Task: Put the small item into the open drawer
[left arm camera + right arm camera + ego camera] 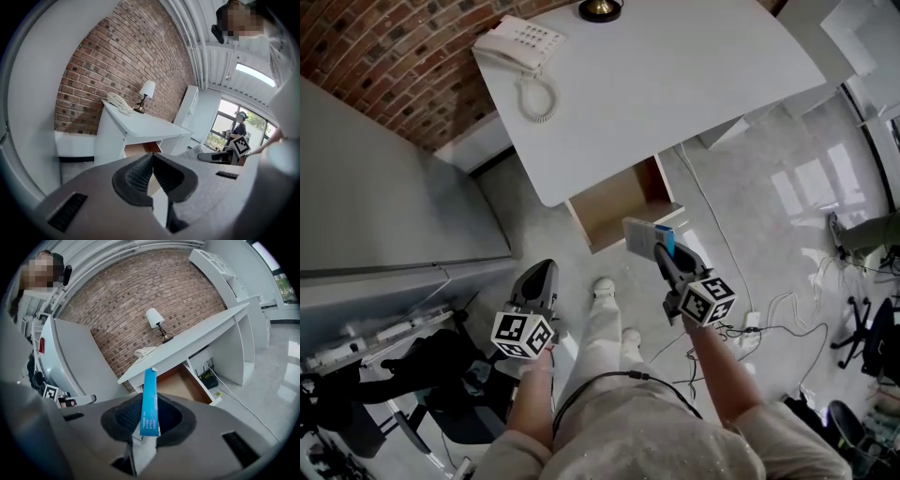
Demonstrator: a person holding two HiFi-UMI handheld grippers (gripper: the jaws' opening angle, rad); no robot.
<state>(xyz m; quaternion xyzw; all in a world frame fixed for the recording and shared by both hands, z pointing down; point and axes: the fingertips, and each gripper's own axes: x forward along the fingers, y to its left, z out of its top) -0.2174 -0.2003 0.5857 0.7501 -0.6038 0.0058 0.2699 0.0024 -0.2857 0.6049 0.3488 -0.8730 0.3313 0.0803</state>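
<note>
While the right gripper clamps its jaws on the small item, a flat box with a blue edge standing upright between the pads, the open drawer shows only its bare wooden bottom. It juts out from under the white desk. The box is in the air, outside the drawer and just by its white front panel. The left gripper hangs lower and to the left, well apart from the drawer, its jaws closed together with nothing between them.

On the desk lie a white telephone with a coiled cord and the base of a lamp. A brick wall stands behind the desk, and a grey cabinet flanks it on the left. Cables trail across the glossy floor to the right, and a black router sits under the desk. The person's shoes stand just short of the drawer.
</note>
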